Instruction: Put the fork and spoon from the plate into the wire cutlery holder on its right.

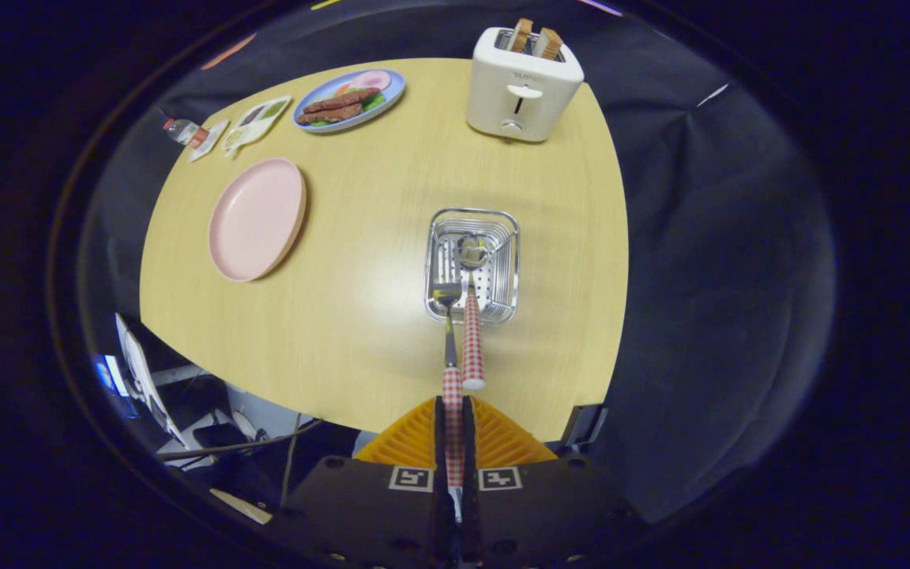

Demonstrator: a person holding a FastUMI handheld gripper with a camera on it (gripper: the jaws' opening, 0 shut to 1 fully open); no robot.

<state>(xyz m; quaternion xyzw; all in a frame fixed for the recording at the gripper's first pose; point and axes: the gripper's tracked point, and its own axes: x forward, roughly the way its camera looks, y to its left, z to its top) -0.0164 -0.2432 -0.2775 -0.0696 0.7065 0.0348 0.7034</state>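
My gripper (453, 405) is shut on the red-checked handle of the fork (449, 332), which hangs tines down over the near edge of the wire cutlery holder (473, 266). The spoon (471, 316) stands in the holder, its bowl on the perforated bottom and its red-checked handle leaning out toward me, right beside the fork. The pink plate (256, 219) lies to the left of the holder with nothing on it.
A white toaster (520, 85) with two bread slices stands at the far side of the round wooden table (360, 316). A blue plate of food (351, 100) and a sauce tray (257, 122) sit far left. Cables and gear lie below the table's near left edge.
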